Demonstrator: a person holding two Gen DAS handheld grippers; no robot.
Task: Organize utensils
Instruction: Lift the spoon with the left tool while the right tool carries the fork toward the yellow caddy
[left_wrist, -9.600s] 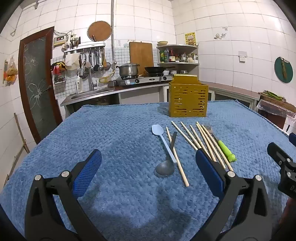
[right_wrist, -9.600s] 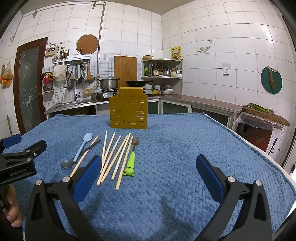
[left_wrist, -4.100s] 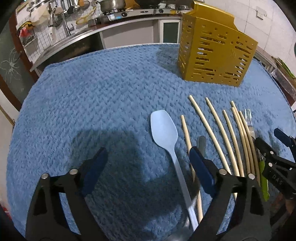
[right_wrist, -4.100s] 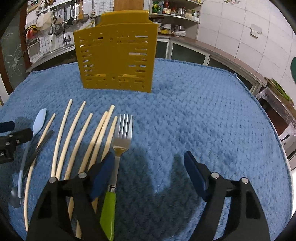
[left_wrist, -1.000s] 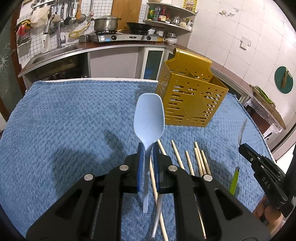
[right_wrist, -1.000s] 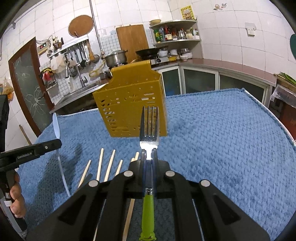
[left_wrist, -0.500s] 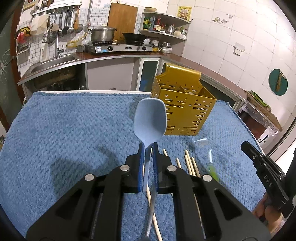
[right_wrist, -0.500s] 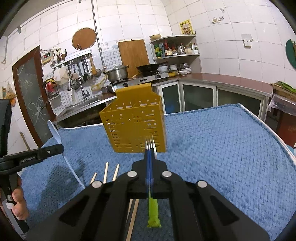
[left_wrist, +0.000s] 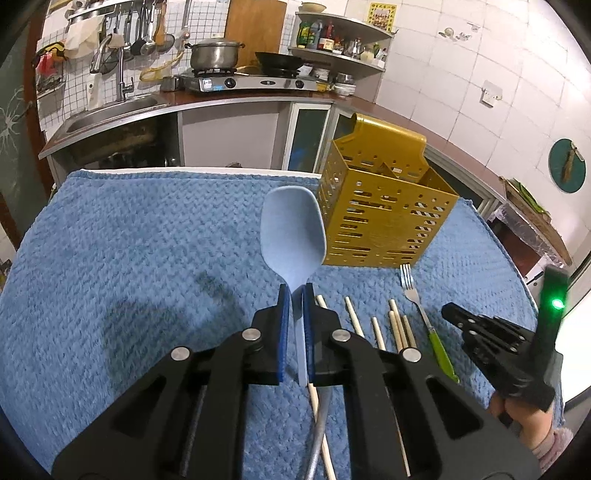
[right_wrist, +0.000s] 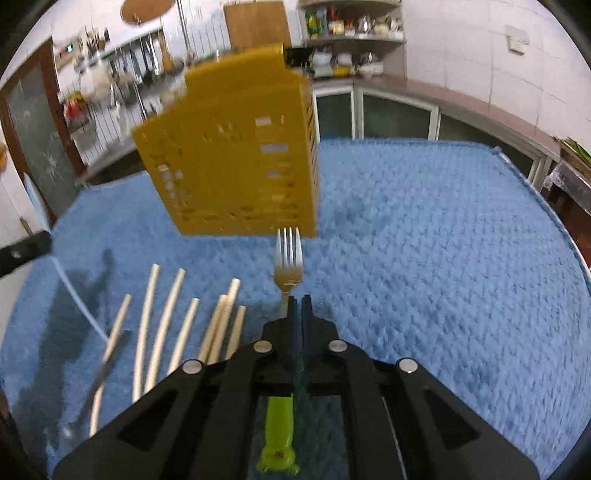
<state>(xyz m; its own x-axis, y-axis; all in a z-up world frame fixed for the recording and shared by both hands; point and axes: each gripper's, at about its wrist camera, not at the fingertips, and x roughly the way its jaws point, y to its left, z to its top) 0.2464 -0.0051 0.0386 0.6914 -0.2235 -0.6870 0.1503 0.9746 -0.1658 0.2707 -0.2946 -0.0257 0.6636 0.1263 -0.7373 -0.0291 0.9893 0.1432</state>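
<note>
Left wrist view: we see no readable writing. Our left gripper (left_wrist: 294, 291) is clamped on a pale blue spoon (left_wrist: 292, 236), handle running back between the pads, bowl pointing forward and up toward the yellow utensil holder (left_wrist: 384, 218) ahead to the right. Our right gripper (right_wrist: 298, 301) grips a green-handled fork (right_wrist: 288, 258), tines pointing forward at the holder. Chopsticks (right_wrist: 177, 314) lie to its left on the blue textured cloth (right_wrist: 424, 277), in a white-tiled kitchen.

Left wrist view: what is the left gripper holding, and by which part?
Light blue plastic spoon, pinched in the left gripper at its neck, below the bowl.
</note>
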